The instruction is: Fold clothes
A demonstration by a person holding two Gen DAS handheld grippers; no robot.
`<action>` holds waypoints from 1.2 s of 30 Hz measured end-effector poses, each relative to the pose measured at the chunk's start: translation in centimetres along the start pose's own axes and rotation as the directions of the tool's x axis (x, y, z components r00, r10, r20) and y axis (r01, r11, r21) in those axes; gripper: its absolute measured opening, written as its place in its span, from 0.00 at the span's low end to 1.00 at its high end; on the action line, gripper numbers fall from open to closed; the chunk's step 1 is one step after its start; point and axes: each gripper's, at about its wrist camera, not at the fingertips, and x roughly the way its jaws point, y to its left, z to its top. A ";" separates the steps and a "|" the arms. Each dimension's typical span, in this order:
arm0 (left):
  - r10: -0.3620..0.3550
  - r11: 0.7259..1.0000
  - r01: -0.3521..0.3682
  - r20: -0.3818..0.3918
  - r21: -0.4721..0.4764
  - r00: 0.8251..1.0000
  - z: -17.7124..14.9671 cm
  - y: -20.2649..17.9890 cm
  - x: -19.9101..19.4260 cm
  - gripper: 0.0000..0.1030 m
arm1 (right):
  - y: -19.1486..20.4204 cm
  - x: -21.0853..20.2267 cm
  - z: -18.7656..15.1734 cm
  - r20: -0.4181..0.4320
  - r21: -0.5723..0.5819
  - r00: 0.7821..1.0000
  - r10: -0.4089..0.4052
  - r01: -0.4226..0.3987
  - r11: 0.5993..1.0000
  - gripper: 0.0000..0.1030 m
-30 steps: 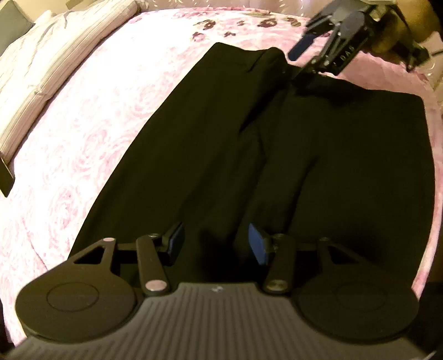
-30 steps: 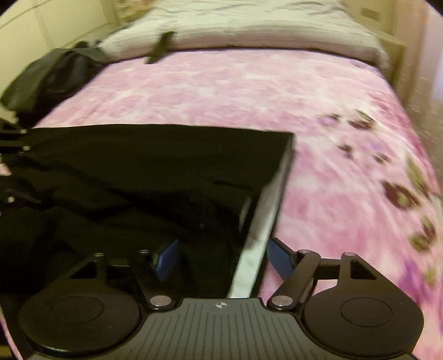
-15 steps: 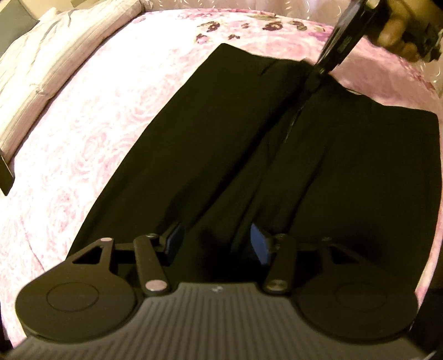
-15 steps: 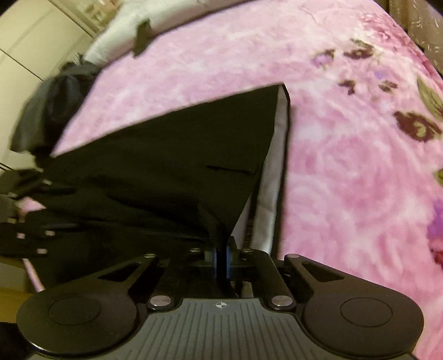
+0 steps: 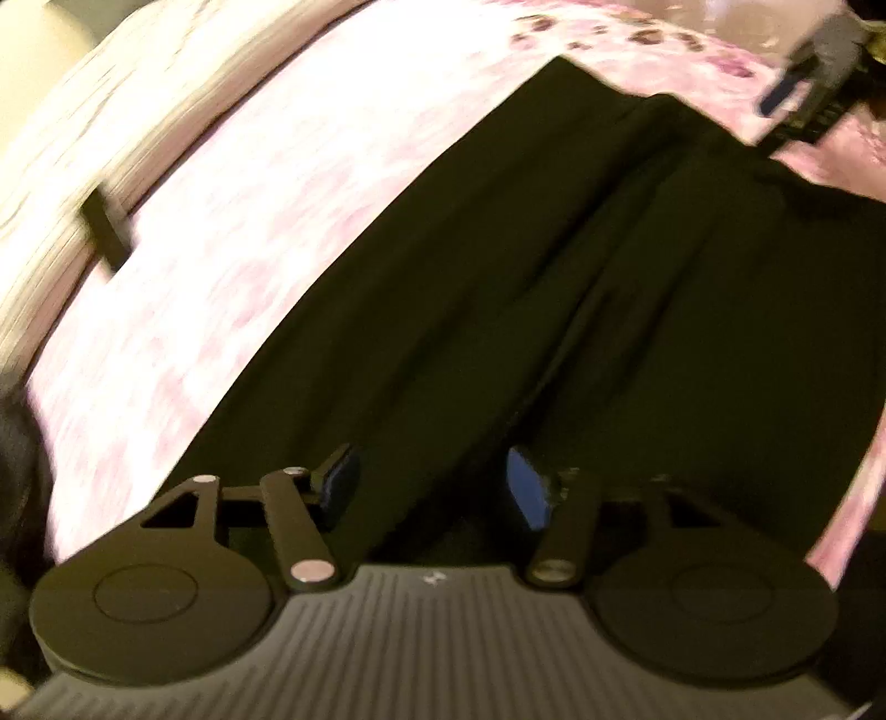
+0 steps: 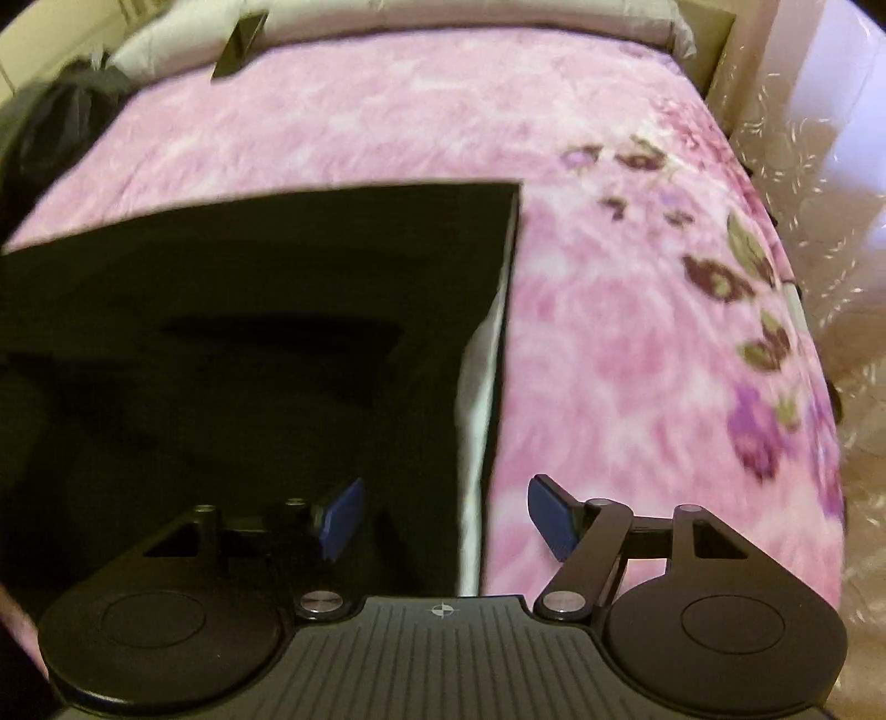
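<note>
trousers (image 5: 554, 288) lying flat on bed (image 5: 310, 183) | left tool (image 5: 432, 484) and right tool (image 6: 443, 518) both released, jaws just opening, nothing gripped | regrasping: pinching waist corners evenly, keeping legs aligned

My left view is motion-smeared; the black trousers (image 5: 554, 288) run off its right edge, their lower end behind my gripper (image 5: 432, 487).

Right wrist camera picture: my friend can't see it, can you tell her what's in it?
Black trousers lie flat on a pink flowery bedspread, with a strip of pale lining showing along their right edge. The right gripper hangs above that edge, its blue-padded jaws open and holding nothing. A striped pillow lies at the far end of the bed.
</note>
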 end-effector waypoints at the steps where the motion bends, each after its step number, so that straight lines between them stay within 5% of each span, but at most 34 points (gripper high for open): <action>1: 0.015 1.000 -0.015 -0.016 -0.018 1.000 -1.1 0.6 -0.8 0.63 | 0.8 -0.4 -0.2 -0.017 -0.003 1.000 -0.005 0.005 1.000 0.67; 3: 0.045 0.998 -0.047 -0.048 -0.048 0.998 -3.4 1.7 -2.6 0.67 | 2.3 -1.4 -0.4 -0.048 -0.002 0.999 -0.006 0.006 1.000 0.69; 5: 0.073 0.994 -0.079 -0.080 -0.079 0.994 -5.7 2.9 -4.3 0.75 | 4.1 -2.4 -0.3 -0.070 -0.006 0.997 -0.010 0.009 1.000 0.94; 7: 0.097 0.988 -0.109 -0.113 -0.110 0.989 -8.0 4.2 -5.9 0.83 | 5.9 -3.4 -0.1 -0.065 -0.030 0.998 -0.027 0.025 0.999 1.00; 13: 0.104 0.970 -0.141 -0.188 -0.199 0.977 -14.4 8.5 -9.0 0.94 | 11.4 -5.7 1.5 -0.114 -0.096 0.991 -0.065 0.054 0.994 1.00; 19: 0.083 0.950 -0.137 -0.195 -0.279 0.977 -18.5 12.0 -10.1 0.96 | 16.2 -8.0 3.1 -0.132 -0.160 0.983 -0.125 0.103 0.982 1.00; 26: 0.066 0.915 -0.115 -0.139 -0.386 0.988 -20.0 14.4 -10.4 0.96 | 20.8 -8.7 4.0 -0.150 -0.218 0.972 -0.179 0.144 0.965 1.00; 36: 0.054 0.919 -0.101 -0.133 -0.382 0.990 -21.9 15.9 -10.6 0.96 | 25.3 -8.6 2.8 -0.193 -0.241 0.963 -0.189 0.140 0.960 1.00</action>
